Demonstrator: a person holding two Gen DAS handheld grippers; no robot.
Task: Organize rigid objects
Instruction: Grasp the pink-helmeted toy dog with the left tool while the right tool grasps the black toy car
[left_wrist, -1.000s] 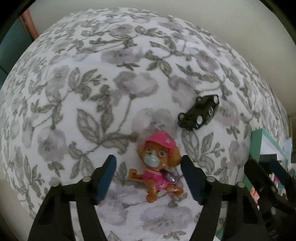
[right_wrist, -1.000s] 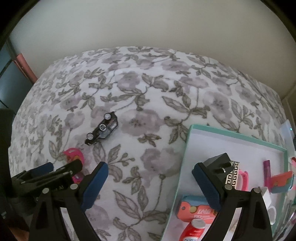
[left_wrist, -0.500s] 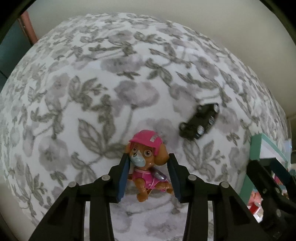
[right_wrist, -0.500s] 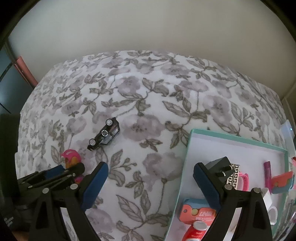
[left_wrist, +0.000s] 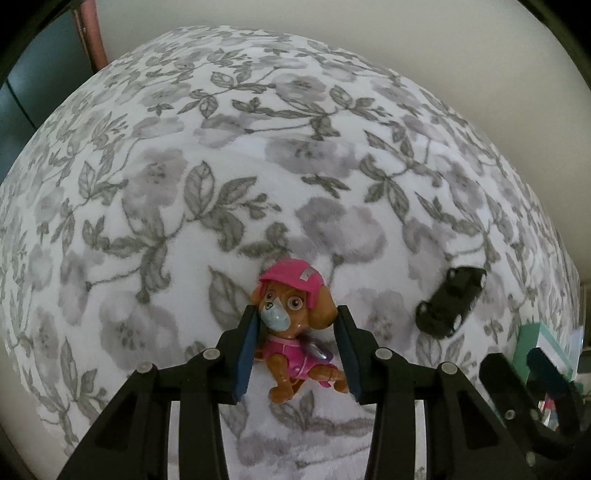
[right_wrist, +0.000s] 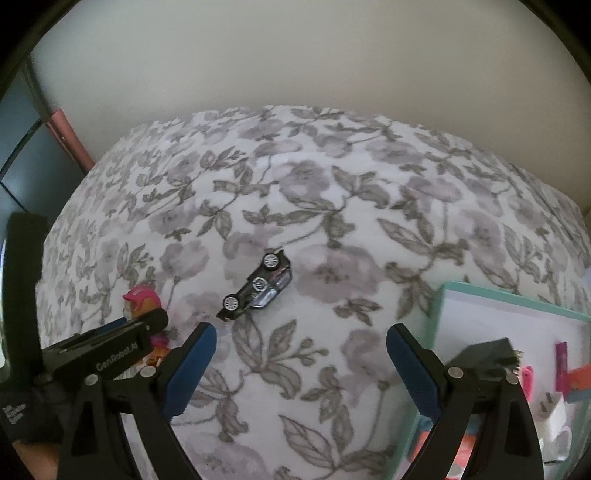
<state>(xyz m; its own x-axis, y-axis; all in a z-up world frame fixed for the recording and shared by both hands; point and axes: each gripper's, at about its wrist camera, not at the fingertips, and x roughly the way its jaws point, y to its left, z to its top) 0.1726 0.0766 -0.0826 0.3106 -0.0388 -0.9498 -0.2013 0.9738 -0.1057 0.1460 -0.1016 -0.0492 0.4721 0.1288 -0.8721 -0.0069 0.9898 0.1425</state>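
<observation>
Here, the left gripper (left_wrist: 297, 347) has its blue-padded jaws drawn in close on either side of a small brown plastic puppy figure with a pink helmet and pink vest (left_wrist: 293, 328), the pads pressing at its shoulders while the head sticks out beyond the fingertips. The figure sits over the white bedspread printed with grey flowers and leaves (left_wrist: 221, 184); whether its feet touch the cloth cannot be told.

From the puppy, a small black toy car (left_wrist: 448, 304) lies at about three o'clock, well apart from it, tipped on its side with its wheels and underside facing the right wrist view (right_wrist: 256, 286).

The right gripper (right_wrist: 297, 354) hangs over the bedspread with its jaws spread wide and just easing inward, nothing between them; the car lies at about eleven o'clock beyond its tips, untouched.

At roughly three o'clock from that gripper sits a shallow white tray with a mint-green rim (right_wrist: 439, 306), holding a dark plug adapter (right_wrist: 487, 354), a white charger (right_wrist: 552, 413), and pink and red items that are too blurred to name.
</observation>
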